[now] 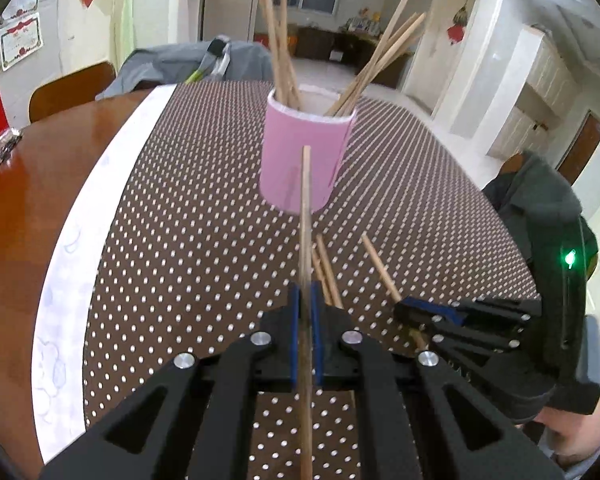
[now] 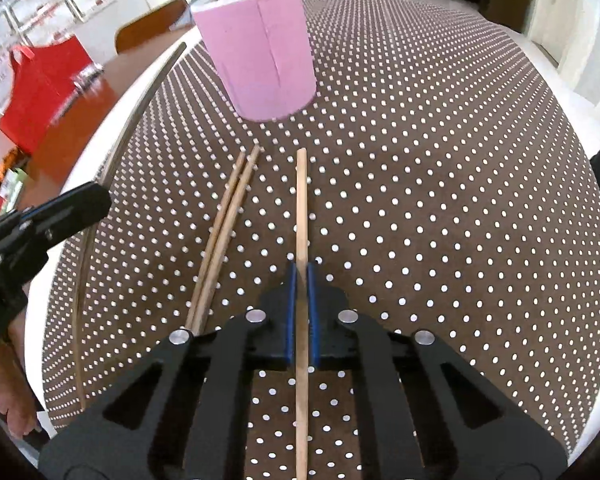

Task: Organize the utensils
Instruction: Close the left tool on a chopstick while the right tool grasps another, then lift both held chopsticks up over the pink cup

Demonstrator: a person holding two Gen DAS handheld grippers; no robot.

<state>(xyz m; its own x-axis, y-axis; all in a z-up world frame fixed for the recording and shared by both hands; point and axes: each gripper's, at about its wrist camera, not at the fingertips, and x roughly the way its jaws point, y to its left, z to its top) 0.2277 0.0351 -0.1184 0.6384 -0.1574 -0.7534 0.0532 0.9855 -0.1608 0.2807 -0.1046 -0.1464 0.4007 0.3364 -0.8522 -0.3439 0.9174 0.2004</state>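
A pink cylindrical holder (image 1: 306, 152) with several wooden chopsticks standing in it sits on the brown dotted mat (image 1: 188, 216); it also shows in the right wrist view (image 2: 262, 52). My left gripper (image 1: 306, 298) is shut on a chopstick (image 1: 306, 208) that points toward the holder. My right gripper (image 2: 302, 276) is shut on another chopstick (image 2: 301, 200), low over the mat. The right gripper shows in the left wrist view (image 1: 428, 312) at the right. Two loose chopsticks (image 2: 228, 220) lie on the mat left of the right gripper, also visible in the left wrist view (image 1: 326, 268).
The mat covers a round wooden table (image 1: 40, 184) with a white border strip (image 1: 96, 208). A red bag (image 2: 40, 92) stands on the table at the left. Chairs with grey clothing (image 1: 172, 64) stand behind the table. A person's dark sleeve (image 1: 540, 208) is at the right.
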